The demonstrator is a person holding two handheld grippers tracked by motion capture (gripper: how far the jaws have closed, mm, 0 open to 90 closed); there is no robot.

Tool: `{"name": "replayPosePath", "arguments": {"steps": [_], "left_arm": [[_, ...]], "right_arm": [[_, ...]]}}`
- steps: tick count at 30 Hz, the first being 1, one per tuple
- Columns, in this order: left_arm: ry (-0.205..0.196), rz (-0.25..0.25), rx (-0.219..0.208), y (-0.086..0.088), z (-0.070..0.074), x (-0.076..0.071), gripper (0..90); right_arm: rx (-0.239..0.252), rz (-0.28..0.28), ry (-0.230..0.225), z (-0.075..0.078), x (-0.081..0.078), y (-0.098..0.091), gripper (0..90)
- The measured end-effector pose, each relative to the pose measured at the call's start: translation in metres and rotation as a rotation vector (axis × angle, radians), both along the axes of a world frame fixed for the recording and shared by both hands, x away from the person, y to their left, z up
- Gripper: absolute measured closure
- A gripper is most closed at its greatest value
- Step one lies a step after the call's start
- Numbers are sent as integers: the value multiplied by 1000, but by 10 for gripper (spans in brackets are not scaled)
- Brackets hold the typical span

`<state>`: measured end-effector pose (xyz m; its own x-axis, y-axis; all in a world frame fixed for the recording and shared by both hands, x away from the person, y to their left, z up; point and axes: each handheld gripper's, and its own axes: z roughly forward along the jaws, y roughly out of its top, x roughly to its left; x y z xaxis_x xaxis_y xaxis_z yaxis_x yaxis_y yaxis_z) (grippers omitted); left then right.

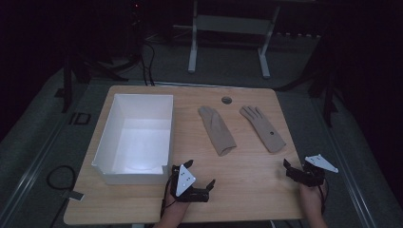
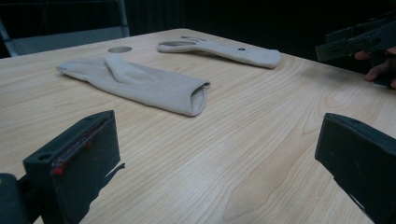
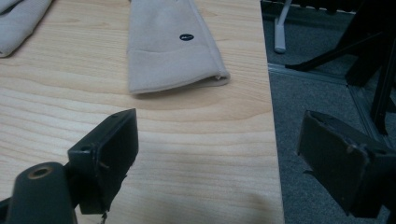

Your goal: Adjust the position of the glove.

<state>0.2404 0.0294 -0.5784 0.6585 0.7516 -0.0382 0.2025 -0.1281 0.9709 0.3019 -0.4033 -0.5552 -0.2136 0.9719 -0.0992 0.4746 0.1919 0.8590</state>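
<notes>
Two beige gloves lie flat on the wooden table (image 1: 247,190). The left glove (image 1: 216,129) (image 2: 140,81) is folded, with its cuff toward me. The right glove (image 1: 262,128) (image 3: 173,46) has spread fingers and a small black dot. My left gripper (image 1: 199,173) (image 2: 217,135) rests near the front edge, below the left glove, open with bare wood between its jaws. My right gripper (image 1: 297,167) (image 3: 219,137) sits at the front right corner, short of the right glove's cuff, open and holding nothing. One of its jaws hangs past the table's right edge.
An open white box (image 1: 133,137) with nothing inside stands on the table's left half, beside my left gripper. A round cable hole (image 1: 226,100) sits at the back centre. Grey floor and a white desk frame (image 1: 228,38) lie beyond the table.
</notes>
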Motion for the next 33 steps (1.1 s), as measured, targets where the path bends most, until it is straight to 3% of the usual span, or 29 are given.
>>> {"name": "replayPosePath", "arguments": {"steps": [8,11,16,19,21,23,26,28,30,33], "left_arm": [[5,-3,-8,1,0,1,2],[3,-3,-7,1,0,0,2],[0,-3,-5,0,0,0,2],[1,-4,-6,0,0,0,2],[2,-5,-9,1,0,0,2],[5,-4,-13,1,0,1,2],[6,-4,-11,1,0,1,2],[4,-5,-9,1,0,0,2],[1,-4,-7,1,0,0,2],[-2,-6,-2,0,0,0,2]], "right_arm": [[2,-6,8,0,0,0,128],[-47,-43,27,-1,2,4,125],[-66,-59,64,4,4,5,114],[-42,-58,82,17,5,3,133],[18,-27,146,25,8,0,139],[61,-13,144,32,8,-1,159],[55,5,127,41,10,4,153],[59,9,142,44,12,6,146],[91,20,126,52,15,12,133],[58,45,118,58,17,21,113]]}}
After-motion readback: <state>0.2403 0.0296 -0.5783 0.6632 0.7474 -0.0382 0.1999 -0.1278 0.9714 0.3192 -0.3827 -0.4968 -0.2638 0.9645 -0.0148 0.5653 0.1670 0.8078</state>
